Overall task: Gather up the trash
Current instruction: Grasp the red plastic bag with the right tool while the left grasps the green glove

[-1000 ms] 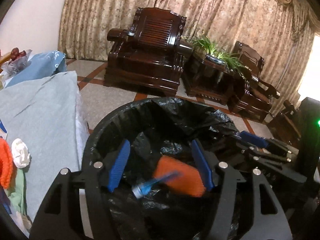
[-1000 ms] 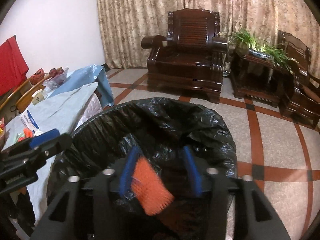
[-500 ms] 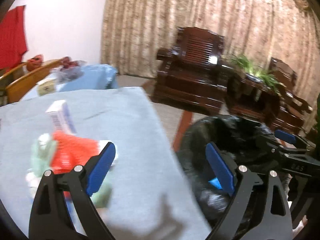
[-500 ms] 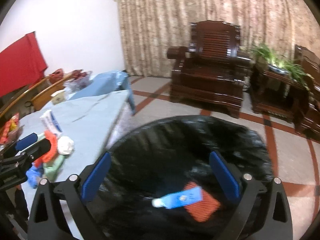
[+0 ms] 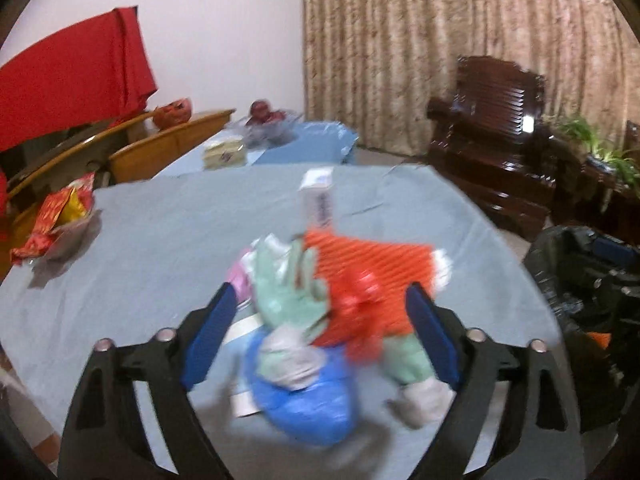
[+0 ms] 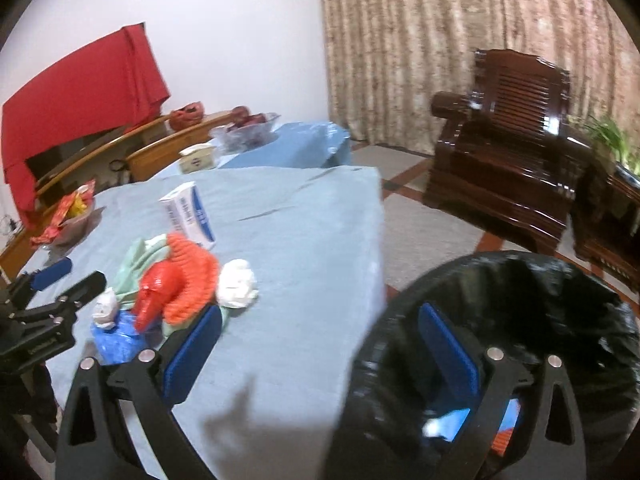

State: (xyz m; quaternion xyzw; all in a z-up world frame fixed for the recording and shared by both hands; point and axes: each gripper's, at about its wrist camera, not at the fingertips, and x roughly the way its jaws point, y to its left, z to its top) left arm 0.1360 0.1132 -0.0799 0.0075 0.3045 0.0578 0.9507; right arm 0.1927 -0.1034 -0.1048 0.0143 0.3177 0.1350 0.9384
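A pile of trash lies on the grey-blue tablecloth: an orange ribbed piece, a red wrapper, green crumpled paper, a blue bag and white wads. My left gripper is open and empty, hovering over the pile, its jaws on either side of it. My right gripper is open and empty, straddling the table edge and the black-lined bin. A blue tube and an orange piece lie inside the bin.
A white and blue box stands behind the pile. A snack bowl sits at the table's left. A tissue box and fruit bowl are farther back. Dark wooden armchairs stand on the tiled floor beyond the bin.
Both grippers let go of their trash into the bin, opened wide and swung left. The left one now hovers over the pile on the table; the right one is at the table edge.
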